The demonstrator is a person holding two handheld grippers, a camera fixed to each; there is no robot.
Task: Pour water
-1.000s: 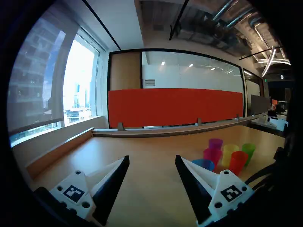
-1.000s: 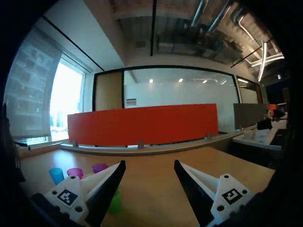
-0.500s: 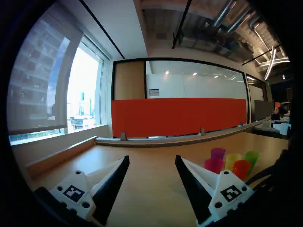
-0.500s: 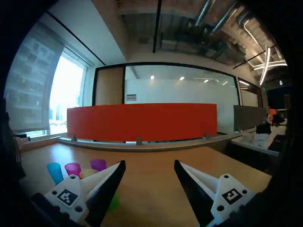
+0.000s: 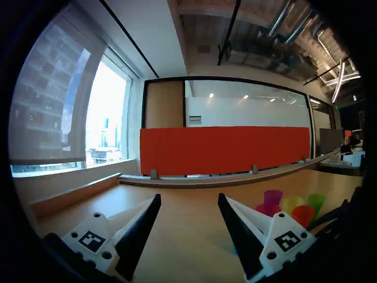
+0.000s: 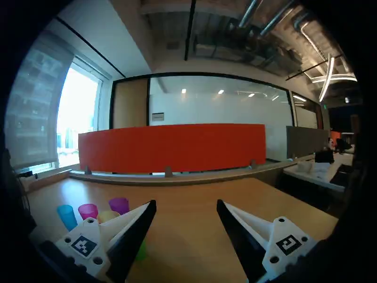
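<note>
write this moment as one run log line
phase: before any grasp | left gripper: open, empty | right gripper: open, empty | coloured cups: upright, clustered on wooden table, untouched | pour: not begun

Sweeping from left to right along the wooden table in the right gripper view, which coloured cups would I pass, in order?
blue cup → pink cup → purple cup. The yellow and green cups are partly hidden behind the hand-held gripper's finger, so I leave them out.
</note>
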